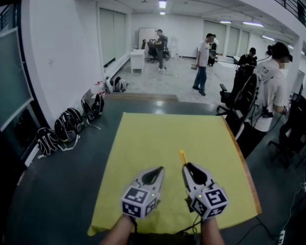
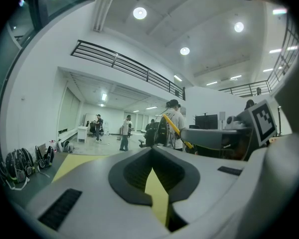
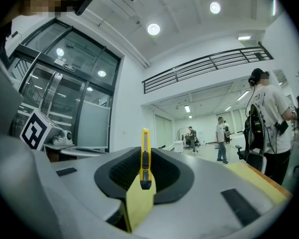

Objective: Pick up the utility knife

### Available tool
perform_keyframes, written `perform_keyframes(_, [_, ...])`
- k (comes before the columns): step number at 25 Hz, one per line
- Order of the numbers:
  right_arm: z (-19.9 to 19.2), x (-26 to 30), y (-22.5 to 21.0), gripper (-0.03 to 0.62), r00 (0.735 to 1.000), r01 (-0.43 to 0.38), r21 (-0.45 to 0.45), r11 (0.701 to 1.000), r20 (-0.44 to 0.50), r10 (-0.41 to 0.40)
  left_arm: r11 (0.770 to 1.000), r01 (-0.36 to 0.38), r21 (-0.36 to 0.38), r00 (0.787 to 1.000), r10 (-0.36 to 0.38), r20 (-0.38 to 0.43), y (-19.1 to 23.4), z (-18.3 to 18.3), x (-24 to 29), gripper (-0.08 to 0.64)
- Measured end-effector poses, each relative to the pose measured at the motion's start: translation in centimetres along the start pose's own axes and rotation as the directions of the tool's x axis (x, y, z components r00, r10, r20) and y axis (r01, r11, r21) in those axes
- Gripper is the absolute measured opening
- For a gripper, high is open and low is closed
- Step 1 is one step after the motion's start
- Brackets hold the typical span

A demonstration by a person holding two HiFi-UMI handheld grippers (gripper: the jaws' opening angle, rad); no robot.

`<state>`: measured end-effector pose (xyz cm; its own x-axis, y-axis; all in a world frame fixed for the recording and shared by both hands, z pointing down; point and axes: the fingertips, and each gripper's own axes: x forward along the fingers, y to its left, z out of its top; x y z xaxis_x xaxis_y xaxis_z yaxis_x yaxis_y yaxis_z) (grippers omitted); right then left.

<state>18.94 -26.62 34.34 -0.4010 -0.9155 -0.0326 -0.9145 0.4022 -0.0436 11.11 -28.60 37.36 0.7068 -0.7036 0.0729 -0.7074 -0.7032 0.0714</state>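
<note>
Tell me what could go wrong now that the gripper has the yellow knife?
1. The right gripper holds the thin utility knife only near its jaw tips, with much of it poking out, so it might swivel or slip and fall onto the yellow mat.
2. The left gripper hangs close beside it, shut and empty; a bump could knock the knife loose.
3. Whether the blade is out can't be seen, so treat it as sharp.

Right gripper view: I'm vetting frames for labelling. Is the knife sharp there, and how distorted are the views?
Right gripper view: utility knife crisp, strong fisheye bend, dark corners; left gripper view: same bend, near foreground soft; head view: milder bend, dim edges.
</note>
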Motion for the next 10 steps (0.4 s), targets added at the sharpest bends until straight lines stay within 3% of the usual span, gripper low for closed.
perform_keyframes(10, [-0.76,0.00,-0.46,0.072,1.000,-0.007,0.000,1.000,0.000,0.007,1.000,0.006,-0.001,1.000,-0.006,-0.005,-0.31,-0.52,0.53,0.008])
